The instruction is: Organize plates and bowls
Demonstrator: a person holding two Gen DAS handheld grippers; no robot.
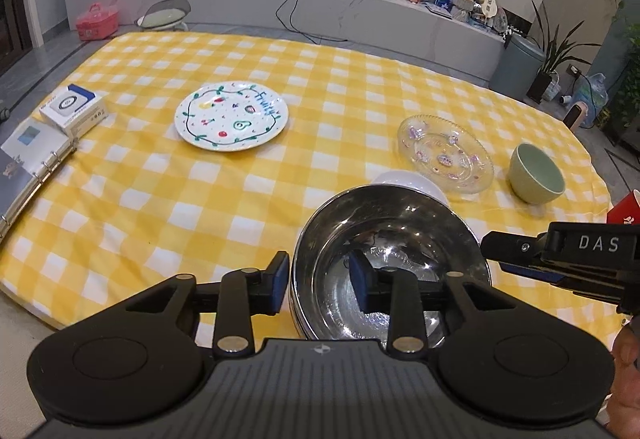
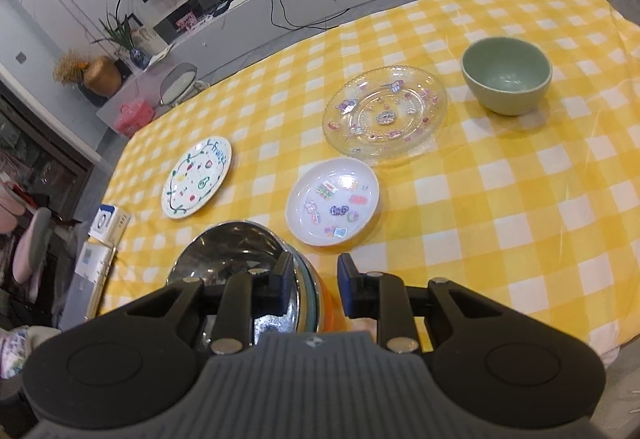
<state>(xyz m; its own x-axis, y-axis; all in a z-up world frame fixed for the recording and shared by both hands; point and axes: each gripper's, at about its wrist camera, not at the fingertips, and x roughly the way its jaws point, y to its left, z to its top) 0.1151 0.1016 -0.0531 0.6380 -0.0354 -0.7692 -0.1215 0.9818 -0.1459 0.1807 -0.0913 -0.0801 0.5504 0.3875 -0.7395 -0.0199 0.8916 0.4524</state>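
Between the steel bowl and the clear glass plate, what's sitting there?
The small white sticker dish lies between the steel bowl and the clear glass plate. The right wrist view shows it whole; the left wrist view shows only its rim behind the bowl.

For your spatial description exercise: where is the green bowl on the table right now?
In the right wrist view the green bowl stands upright at the far right of the checked tablecloth, just right of the clear glass plate, apart from both grippers.

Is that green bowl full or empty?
Empty: the green bowl stands upright on the tablecloth, its bare inside showing.
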